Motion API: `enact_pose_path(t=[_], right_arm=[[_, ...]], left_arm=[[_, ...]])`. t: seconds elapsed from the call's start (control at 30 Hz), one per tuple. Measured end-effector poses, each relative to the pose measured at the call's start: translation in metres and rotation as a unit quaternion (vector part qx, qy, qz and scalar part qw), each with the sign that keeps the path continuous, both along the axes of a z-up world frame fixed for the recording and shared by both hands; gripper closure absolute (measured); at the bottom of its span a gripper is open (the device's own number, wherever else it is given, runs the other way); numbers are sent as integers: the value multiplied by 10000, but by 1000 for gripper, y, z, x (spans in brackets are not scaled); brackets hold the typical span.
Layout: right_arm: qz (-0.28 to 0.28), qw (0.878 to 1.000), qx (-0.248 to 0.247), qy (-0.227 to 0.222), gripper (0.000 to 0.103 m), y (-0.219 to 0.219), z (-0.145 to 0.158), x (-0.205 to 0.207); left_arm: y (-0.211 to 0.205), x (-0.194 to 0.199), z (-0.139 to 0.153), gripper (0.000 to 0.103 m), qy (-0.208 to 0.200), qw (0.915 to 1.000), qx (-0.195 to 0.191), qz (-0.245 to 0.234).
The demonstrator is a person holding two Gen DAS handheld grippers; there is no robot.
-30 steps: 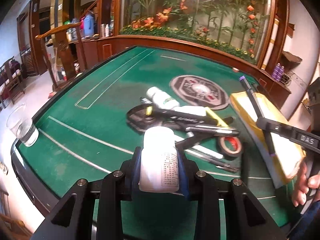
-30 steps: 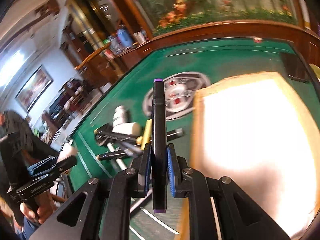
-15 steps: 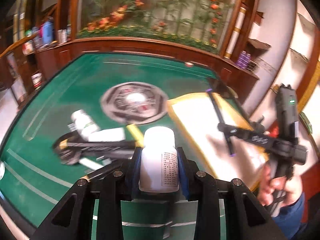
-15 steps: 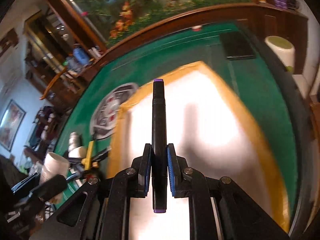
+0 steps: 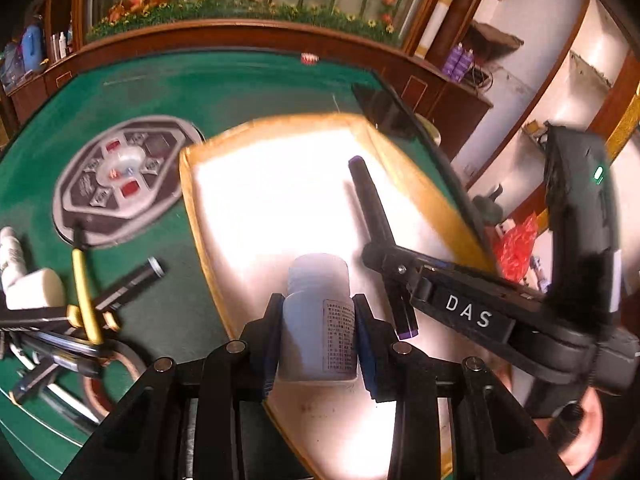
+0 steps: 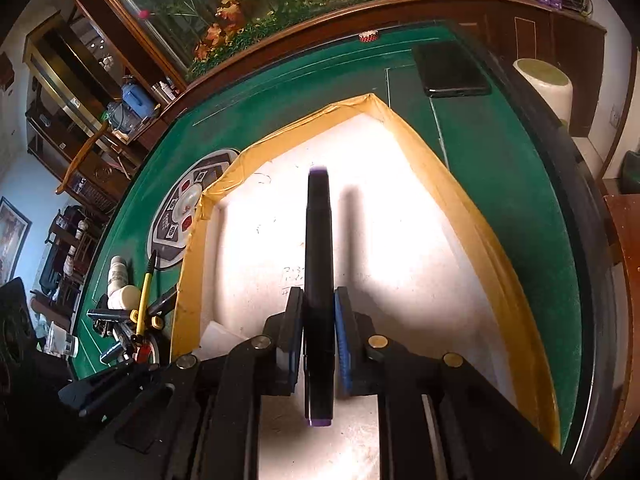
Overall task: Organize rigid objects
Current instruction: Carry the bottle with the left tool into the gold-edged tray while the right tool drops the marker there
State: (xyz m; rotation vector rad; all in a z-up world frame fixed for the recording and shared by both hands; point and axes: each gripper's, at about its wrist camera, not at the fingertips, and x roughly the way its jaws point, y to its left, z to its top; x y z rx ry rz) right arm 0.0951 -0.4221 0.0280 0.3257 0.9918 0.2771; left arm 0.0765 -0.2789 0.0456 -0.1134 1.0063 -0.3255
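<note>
Green felt table ringed by a wooden rail, a wall of artificial flowers behind it, and a white tray with a yellow taped rim sitting in the middle of the frame.

Left wrist view first. The left gripper is pinched on a white bottle, upright between the pads, label facing us, held at bottom centre with the tray floor directly beyond it. In from the right of the frame comes the right gripper, clamped on a black marker with purple ends, its long axis running up and away toward the tray's far corner. A hand shows at lower right. At lower left the pile waits on the felt: pens, a yellow-handled tool, a tape roll, a second bottle. A round control panel sits at middle left.

Right wrist view now. The right gripper is squeezed on the marker, which points straight up the frame, lengthwise over the tray. The shadow just right of the marker suggests it is off the floor, though how far I cannot tell. A phone lies at upper right, the pile at lower left.

Both loads look poised over the tray; I'd judge the marker nearer a drop, and it should land lengthwise.
</note>
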Motion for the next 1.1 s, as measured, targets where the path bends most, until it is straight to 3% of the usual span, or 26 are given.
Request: enact_pose_path(t=[0.17, 0.27, 0.37, 0.43, 0.57, 0.7, 0.83, 1.0, 1.1], right_arm=[[-37, 10000, -33, -70, 87, 1, 5, -2], [-64, 9997, 31, -246, 75, 1, 13, -7], [-86, 9976, -18, -681, 71, 3, 28, -16], [-32, 9961, -63, -884, 70, 7, 35, -21], [110, 9939, 75, -1094, 70, 13, 43, -27], [340, 9911, 160, -1279, 69, 24, 49, -34], [556, 9879, 195, -1437, 69, 36, 52, -42], [629, 9873, 177, -1451, 69, 42, 51, -42], [664, 9872, 183, -1441, 69, 42, 50, -43]], left_arm=[[-8, -6, -10, 69, -59, 9997, 215, -129], [-11, -9, -10, 68, -85, 9995, 216, -229], [-12, -13, -8, 66, -139, 9991, 200, -341], [-10, -18, -6, 50, -127, 9991, 183, -372], [2, -32, 7, 46, -243, 9989, -3, -393], [36, -58, 27, 41, -416, 9981, -244, -375], [92, -82, 39, 35, -588, 9980, -206, -137], [139, -100, 15, 34, -324, 9994, -89, 109], [136, -104, -8, 35, -75, 10000, 15, 41]])
